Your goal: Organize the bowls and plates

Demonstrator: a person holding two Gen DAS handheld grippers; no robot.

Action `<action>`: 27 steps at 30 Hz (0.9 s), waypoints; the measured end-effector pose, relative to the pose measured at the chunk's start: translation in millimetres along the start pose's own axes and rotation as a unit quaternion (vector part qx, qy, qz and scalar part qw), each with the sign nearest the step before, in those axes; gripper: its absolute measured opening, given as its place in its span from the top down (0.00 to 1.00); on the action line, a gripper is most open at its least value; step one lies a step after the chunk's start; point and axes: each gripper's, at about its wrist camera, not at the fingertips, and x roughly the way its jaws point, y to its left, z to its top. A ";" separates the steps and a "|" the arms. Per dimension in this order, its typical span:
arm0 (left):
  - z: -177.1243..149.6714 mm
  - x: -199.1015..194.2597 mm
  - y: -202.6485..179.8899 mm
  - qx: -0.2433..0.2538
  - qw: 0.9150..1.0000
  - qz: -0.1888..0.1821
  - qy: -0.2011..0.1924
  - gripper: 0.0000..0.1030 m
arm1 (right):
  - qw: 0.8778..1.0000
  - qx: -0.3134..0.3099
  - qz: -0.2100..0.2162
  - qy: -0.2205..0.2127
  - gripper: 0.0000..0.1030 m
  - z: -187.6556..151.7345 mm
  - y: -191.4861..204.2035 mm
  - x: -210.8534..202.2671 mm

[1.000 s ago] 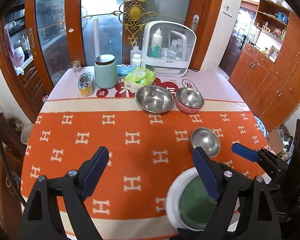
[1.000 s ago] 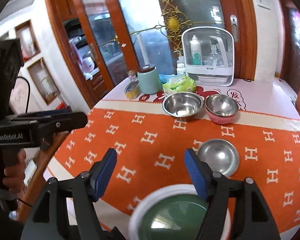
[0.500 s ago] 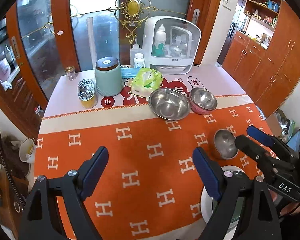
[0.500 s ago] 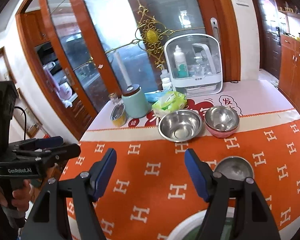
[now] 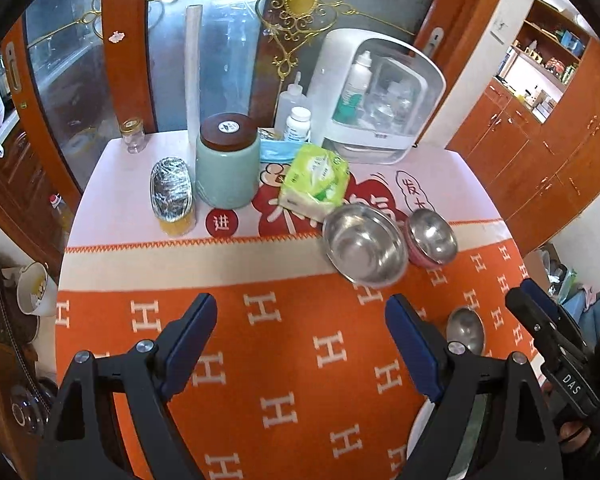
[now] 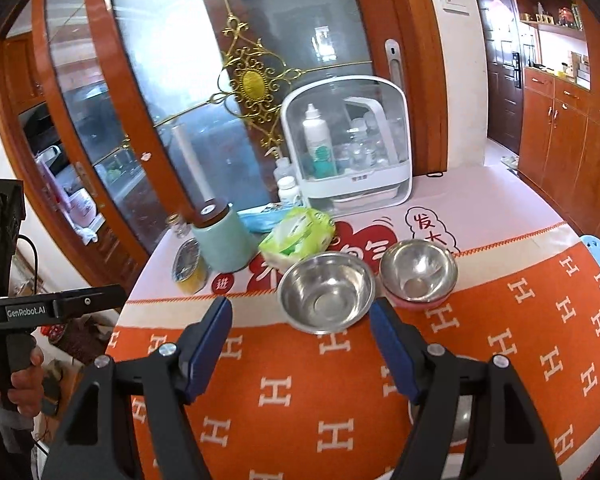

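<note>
A large steel bowl (image 5: 365,245) (image 6: 326,293) sits on the orange cloth's far edge, with a steel bowl with a pink outside (image 5: 432,238) (image 6: 418,272) touching its right side. A small steel bowl (image 5: 465,329) lies nearer, right of my left gripper. A white plate with a green centre (image 5: 470,432) is mostly hidden behind the left gripper's right finger. My left gripper (image 5: 300,344) is open and empty above the cloth. My right gripper (image 6: 300,344) is open and empty, aimed at the large bowl; it also shows in the left wrist view (image 5: 540,320).
At the back stand a green canister (image 5: 227,163), a foil-topped jar (image 5: 172,200), a green tissue pack (image 5: 315,182), bottles and a white storage box (image 5: 376,92). Glass doors rise behind the table. The table (image 5: 512,264) drops off at its right edge.
Both grippers have lifted and pulled back from the plate, turning toward the far bowls. The plate has slid out of the right wrist view. Both stay open.
</note>
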 end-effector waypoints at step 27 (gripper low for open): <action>5.6 219.4 -15.6 -0.048 0.986 -0.134 0.090 0.17 | 0.984 0.145 0.006 0.102 0.30 -49.2 -70.4 155.3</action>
